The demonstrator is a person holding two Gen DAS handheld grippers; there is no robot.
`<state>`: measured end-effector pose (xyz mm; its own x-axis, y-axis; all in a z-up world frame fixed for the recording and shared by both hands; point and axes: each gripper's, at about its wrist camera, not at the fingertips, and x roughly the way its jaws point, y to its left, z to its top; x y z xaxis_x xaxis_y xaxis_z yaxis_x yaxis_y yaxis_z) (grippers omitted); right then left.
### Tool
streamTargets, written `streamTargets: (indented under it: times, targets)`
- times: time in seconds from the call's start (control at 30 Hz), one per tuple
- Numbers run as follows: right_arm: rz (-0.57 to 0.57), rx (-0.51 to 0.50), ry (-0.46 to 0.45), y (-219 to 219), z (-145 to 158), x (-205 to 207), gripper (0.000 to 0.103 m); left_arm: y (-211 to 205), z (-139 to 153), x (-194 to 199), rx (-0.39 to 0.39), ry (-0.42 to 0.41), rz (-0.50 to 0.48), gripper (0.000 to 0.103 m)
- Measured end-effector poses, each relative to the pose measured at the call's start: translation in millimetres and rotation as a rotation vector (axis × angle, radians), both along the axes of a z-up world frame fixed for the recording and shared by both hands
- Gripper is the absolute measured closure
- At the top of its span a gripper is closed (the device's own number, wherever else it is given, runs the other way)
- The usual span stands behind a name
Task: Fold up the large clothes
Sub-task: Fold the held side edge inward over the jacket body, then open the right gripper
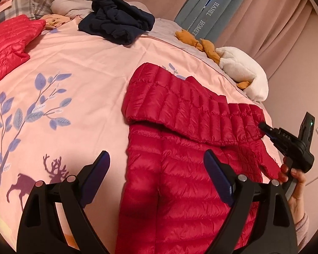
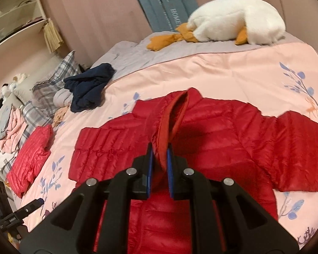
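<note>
On pink bedding, right tool [image 2: 159, 160] pinches quilted red jacket's [image 2: 212, 135] collar; left tool [image 1: 156, 175] gapes empty.

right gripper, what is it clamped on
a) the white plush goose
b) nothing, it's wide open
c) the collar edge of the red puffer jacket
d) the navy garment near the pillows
c: in the right wrist view the right gripper has its blue pads closed on the collar edge of the red puffer jacket, while the navy garment and the white plush goose lie far off on the bed.
</note>
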<state>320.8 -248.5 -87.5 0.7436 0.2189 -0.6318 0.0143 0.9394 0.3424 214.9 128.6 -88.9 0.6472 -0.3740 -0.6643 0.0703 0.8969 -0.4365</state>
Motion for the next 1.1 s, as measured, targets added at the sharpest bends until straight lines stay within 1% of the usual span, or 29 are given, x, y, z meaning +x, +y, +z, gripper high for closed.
streamTargets:
  times: [0.13, 0.27, 0.43, 0.53, 0.6, 0.73, 0.87, 0.93, 1.0, 1.1]
  targets:
    - [-0.029, 0.009, 0.021, -18.7, -6.0, -0.8, 0.091, 0.7, 2.6, 15.6, -0.004, 0.003, 0.007, 0.013]
    - [-0.054, 0.004, 0.066, -32.1, -18.8, 2.8, 0.091, -8.4, 1.7, 33.5, 0.013, 0.012, -0.001, 0.013]
    - [-0.068, 0.008, 0.108, -41.6, -37.5, 5.5, 0.091, -39.2, -4.0, 60.1, 0.111, 0.007, -0.039, 0.013]
    - [-0.072, 0.003, 0.131, -44.4, -47.9, 6.5, 0.091, -57.1, -11.0, 77.5, 0.205, -0.001, -0.049, 0.013]
    - [-0.072, 0.003, 0.144, -46.4, -54.4, 7.1, 0.090, -66.7, -16.1, 89.7, 0.239, 0.003, -0.051, 0.013]
    - [-0.069, -0.020, 0.172, -47.6, -65.4, 9.3, 0.090, -76.8, -19.6, 107.3, 0.256, -0.009, -0.047, 0.013]
    - [-0.068, -0.040, 0.202, -47.7, -76.2, 12.3, 0.090, -82.1, -26.6, 121.4, 0.236, 0.001, -0.063, 0.013]
    - [-0.066, -0.051, 0.209, -47.1, -79.2, 15.0, 0.089, -88.9, -33.1, 127.8, 0.267, 0.016, -0.076, 0.014]
    - [-0.066, -0.060, 0.213, -46.1, -81.1, 16.8, 0.089, -93.0, -42.3, 132.8, 0.294, 0.041, -0.086, 0.018]
    - [-0.064, -0.068, 0.217, -45.7, -84.1, 18.6, 0.089, -96.6, -52.5, 134.8, 0.318, 0.052, -0.096, 0.018]
